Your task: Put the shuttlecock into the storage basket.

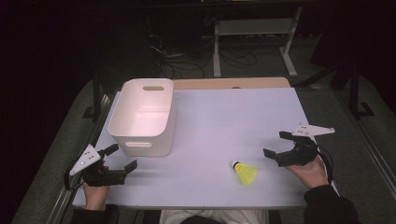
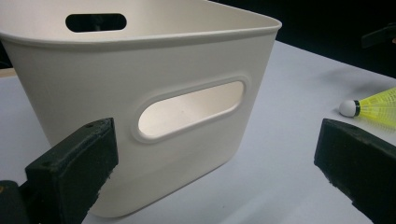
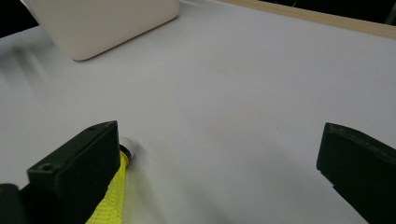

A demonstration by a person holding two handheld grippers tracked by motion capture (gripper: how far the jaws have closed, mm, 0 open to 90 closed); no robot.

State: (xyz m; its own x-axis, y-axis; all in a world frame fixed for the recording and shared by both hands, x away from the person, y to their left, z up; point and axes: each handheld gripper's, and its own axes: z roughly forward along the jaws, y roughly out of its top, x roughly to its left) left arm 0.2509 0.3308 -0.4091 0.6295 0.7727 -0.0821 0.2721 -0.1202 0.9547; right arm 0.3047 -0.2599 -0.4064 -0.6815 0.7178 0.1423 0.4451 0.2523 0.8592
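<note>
— Hand-held gripper on the right (image 1: 276, 145): I see its jaws spread wide with nothing between them, hovering low over the white counter (image 1: 224, 121); the yellow shuttlecock (image 1: 245, 172) lies on its side just beside it, toward the middle, white cork tip pointing at the bin.

— And from the right gripper view?

— One jaw sits in front of the shuttlecock (image 3: 114, 196) there; the skirt pokes out beside that jaw, not in the gap — so I am off to one side, not yet lined up.

— What about your other hand?

— My left hand-held gripper (image 1: 122, 157) is open too and holds nothing; it rests near the front corner of the counter, facing the near wall of the white bin (image 1: 142, 116); in the left gripper view the handle slot of the bin (image 2: 140, 84) is right ahead and the shuttlecock (image 2: 371, 108) lies well apart at the far right.

— So the step is the pick-up?

— That is my reading — grasp it, then likely drop it in the bin; I would slide the right jaws sideways until the cork or the narrow neck of the skirt sits between them, come down level with the counter, and close gently; the mesh skirt looks springy and light, so a hard or off-centre pinch could flick it away.
</note>
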